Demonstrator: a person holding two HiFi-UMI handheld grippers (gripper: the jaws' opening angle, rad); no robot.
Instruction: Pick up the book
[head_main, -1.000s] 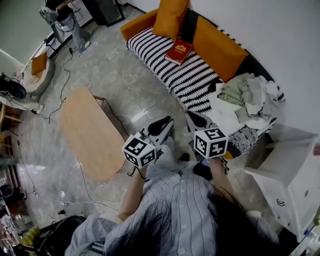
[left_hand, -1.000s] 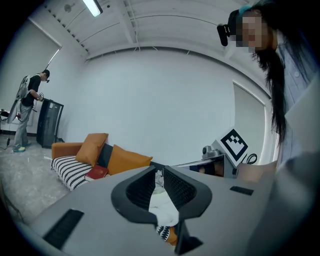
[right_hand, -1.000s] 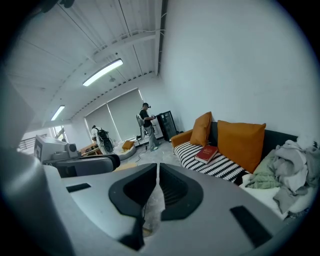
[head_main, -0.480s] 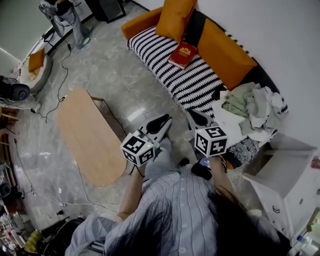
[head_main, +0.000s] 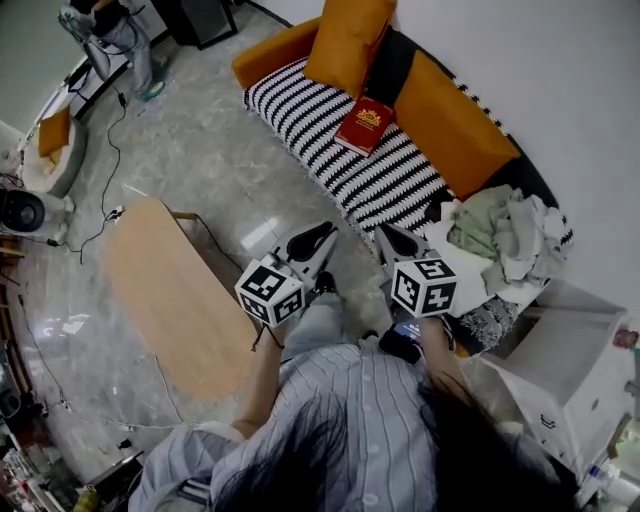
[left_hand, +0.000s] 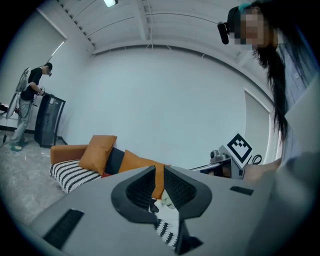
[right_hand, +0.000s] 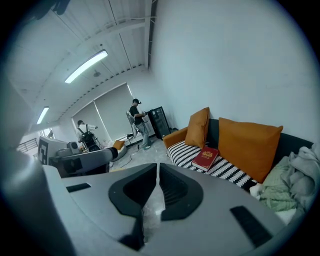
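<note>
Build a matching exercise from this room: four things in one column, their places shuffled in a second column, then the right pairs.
Things
1. book
2. orange cushion
3. pile of clothes
4. wooden table

Places
A. standing on the floor, apart from the sofa
B. heaped at the sofa's end near the white cabinet
C. lying on the striped seat
D. propped against the sofa's back

Pairs: 1-C, 2-D, 3-B, 4-A
</note>
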